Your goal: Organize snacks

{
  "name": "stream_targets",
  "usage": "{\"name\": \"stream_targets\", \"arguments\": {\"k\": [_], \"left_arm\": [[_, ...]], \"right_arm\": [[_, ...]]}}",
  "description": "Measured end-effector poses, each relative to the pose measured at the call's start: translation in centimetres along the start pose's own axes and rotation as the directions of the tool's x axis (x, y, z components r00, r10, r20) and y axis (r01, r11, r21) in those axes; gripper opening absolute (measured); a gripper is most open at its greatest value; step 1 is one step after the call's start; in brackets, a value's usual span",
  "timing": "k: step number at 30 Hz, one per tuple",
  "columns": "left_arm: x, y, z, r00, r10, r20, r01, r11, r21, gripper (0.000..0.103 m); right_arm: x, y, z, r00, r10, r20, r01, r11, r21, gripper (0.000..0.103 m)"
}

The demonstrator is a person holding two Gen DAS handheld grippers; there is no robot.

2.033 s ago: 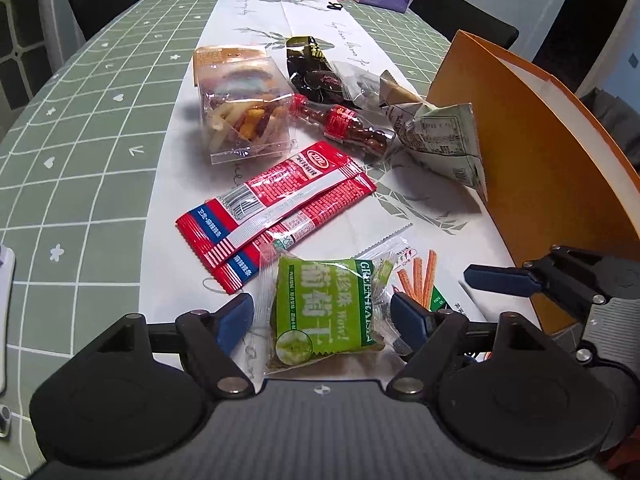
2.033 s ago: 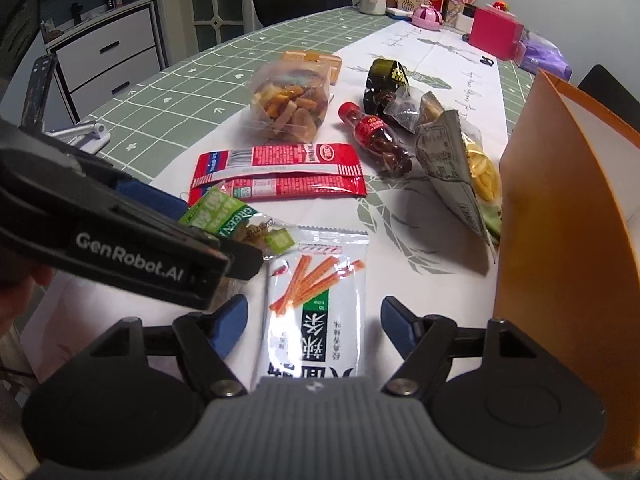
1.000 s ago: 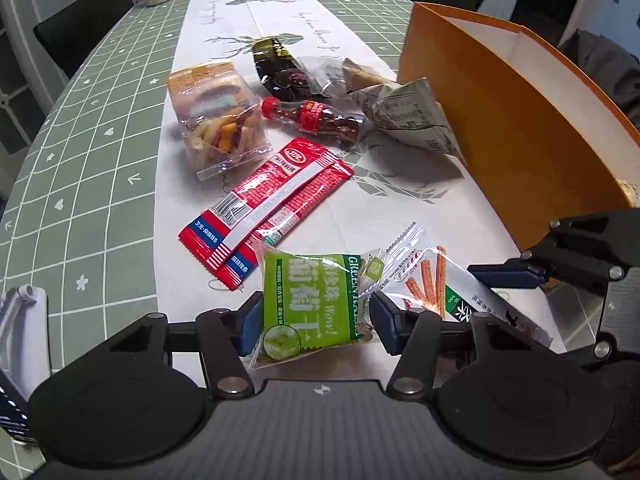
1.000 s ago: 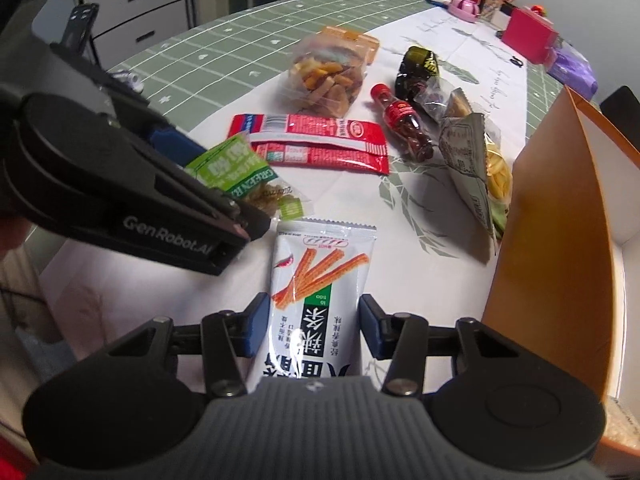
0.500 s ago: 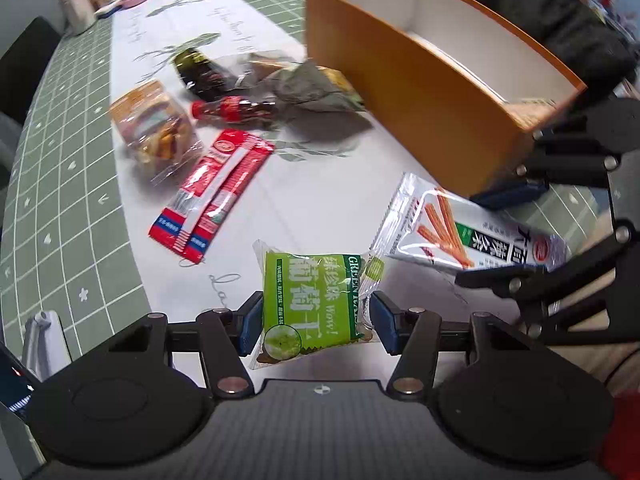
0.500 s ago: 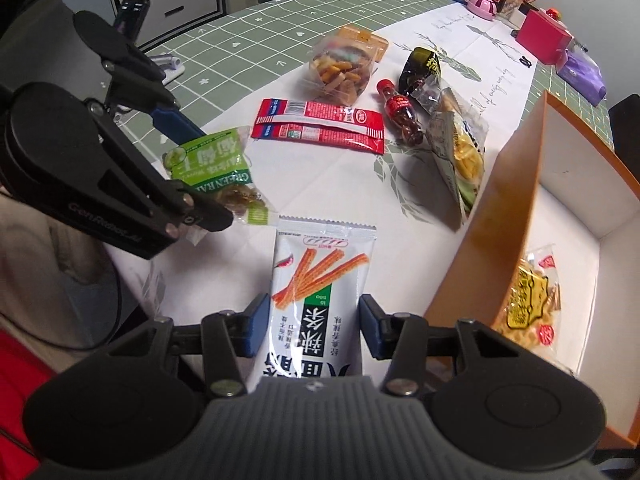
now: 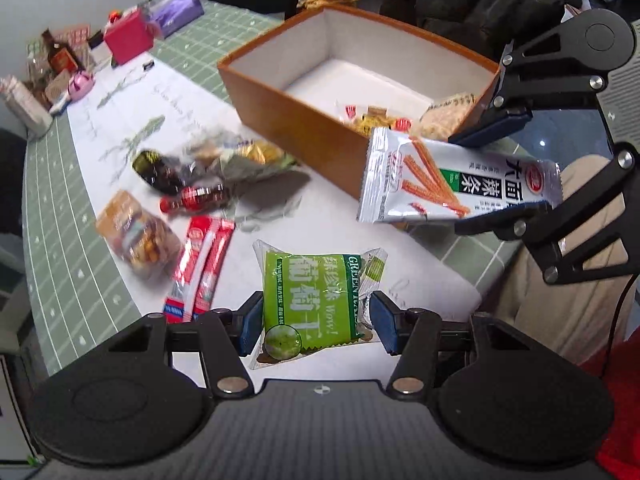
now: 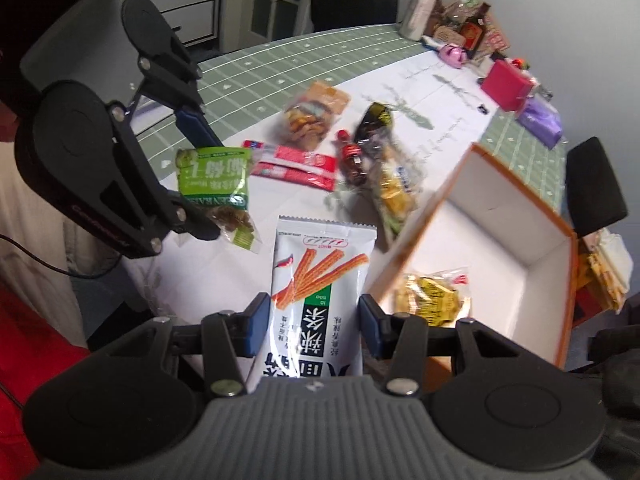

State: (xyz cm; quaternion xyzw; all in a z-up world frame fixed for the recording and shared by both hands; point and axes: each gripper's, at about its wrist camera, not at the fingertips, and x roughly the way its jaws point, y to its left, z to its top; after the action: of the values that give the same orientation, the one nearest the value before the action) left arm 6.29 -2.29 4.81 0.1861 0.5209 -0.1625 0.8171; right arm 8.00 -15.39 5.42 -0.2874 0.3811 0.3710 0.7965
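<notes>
The right gripper, clamping the stick pack, is nearer the box; the left gripper clamps the green pack.

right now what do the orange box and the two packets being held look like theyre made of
Orange box: looks like stiff cardboard, matte orange outside, plain white inside, thin straight walls. Green raisin packet: thin glossy plastic film with a clear crinkled edge. White spicy-stick packet: smooth plastic film, possibly foil-lined, given its silvery sheen.
</notes>
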Motion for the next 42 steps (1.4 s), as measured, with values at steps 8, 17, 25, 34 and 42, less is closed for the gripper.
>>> {"name": "stream_targets", "arguments": {"k": [8,17,25,34,42], "left_arm": [[-0.8,-0.4,5.3,0.993,-0.044,0.108,0.041,0.999,0.035,0.064],[2.4,-2.3,11.7,0.980,-0.060,0.190,0.025,0.984,0.179,0.064],[8.5,-4.5,14.4,0.993,-0.018,0.119,-0.021,0.948,0.318,0.064],[13.3,-4.5,15.6,0.997,0.069,0.037,-0.078,0.901,0.426,0.064],[15.8,-4.6,15.8,0.991,0.134,-0.008,-0.115,0.873,0.474,0.065]], "right_arm": [[-1.2,-7.7,-0.2,0.989,-0.142,0.029,0.135,0.977,0.168,0.047],[2.3,-14.7,-1.8,0.984,-0.177,-0.023,0.175,0.932,0.318,0.047],[6.7,-18.2,-3.4,0.993,-0.109,-0.049,0.119,0.908,0.401,0.047],[11.3,-18.2,-4.0,0.989,-0.081,-0.126,0.119,0.935,0.333,0.047],[13.5,-17.7,-4.0,0.982,-0.100,-0.163,0.141,0.953,0.267,0.047]]}}
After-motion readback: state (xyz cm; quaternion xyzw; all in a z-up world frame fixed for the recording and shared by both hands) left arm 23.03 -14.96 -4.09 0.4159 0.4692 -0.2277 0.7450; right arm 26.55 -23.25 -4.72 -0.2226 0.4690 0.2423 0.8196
